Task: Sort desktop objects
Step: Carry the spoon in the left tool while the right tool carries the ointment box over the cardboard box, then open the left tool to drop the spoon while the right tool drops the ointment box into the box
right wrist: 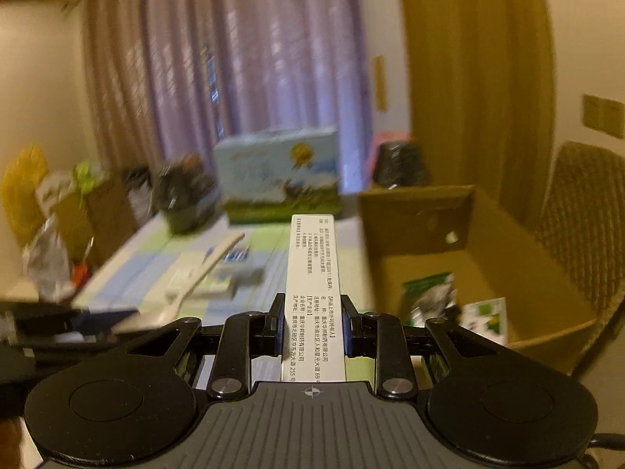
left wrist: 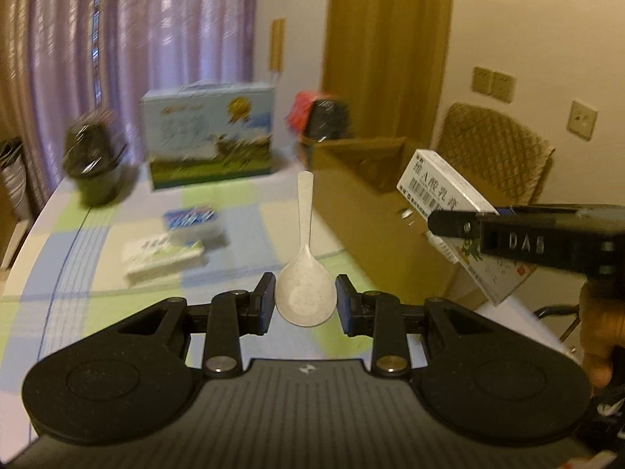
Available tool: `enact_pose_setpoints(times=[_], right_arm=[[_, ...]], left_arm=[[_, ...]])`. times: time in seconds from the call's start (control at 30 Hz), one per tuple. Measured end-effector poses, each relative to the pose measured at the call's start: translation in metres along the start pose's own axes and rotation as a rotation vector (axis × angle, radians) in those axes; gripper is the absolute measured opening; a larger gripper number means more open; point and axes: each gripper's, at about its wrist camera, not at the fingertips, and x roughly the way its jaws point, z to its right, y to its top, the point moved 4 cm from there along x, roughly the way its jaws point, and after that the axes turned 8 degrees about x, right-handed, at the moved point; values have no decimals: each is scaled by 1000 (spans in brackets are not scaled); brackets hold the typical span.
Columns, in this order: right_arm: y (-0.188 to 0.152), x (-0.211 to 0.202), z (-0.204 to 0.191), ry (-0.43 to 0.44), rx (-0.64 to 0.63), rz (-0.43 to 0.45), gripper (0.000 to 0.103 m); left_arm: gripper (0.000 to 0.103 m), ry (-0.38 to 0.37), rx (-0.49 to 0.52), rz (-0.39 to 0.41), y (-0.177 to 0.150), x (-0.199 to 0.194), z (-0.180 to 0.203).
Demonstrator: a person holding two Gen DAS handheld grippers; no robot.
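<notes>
Desktop objects: one white spoon (left wrist: 304, 297) and one medicine carton (right wrist: 315, 301) are lifted off the bench (left wrist: 93, 273); two small packets (left wrist: 164, 256) lie on its checked cloth.
Left gripper (left wrist: 304, 305): fingers closed on the spoon's bowl, handle pointing away.
Right gripper (right wrist: 312, 324): fingers clamped on the carton's narrow sides, beside the open cardboard box (right wrist: 425, 211).
Done, judging by the box: two packets, one green (right wrist: 429, 297) and one white-green (right wrist: 486, 318), lie inside it.
Left to do: both held items need placing, then the two bench packets; whether the large blue carton (left wrist: 209, 136) and the dark pot (left wrist: 93, 160) count, I cannot tell.
Count: two held, two in the box, two small ones waiting.
</notes>
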Motion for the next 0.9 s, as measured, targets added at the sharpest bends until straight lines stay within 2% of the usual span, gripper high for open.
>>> enact_pose_setpoints(times=[0.13,0.33,0.6,0.9], right_arm=[[31,-10,27,-48,-11,46,23],[54,-15,66,-93,0,63,23],[59,-13,105,-137,-9,47,23],[57,5,125,-146,-4,12,23]], left_arm=[[27,-40,36,29,31,13,32],[27,-84,71,44,60,39,73],[27,-122,68,17,71,75,102],[27,-142,54,-25,72,104,110]])
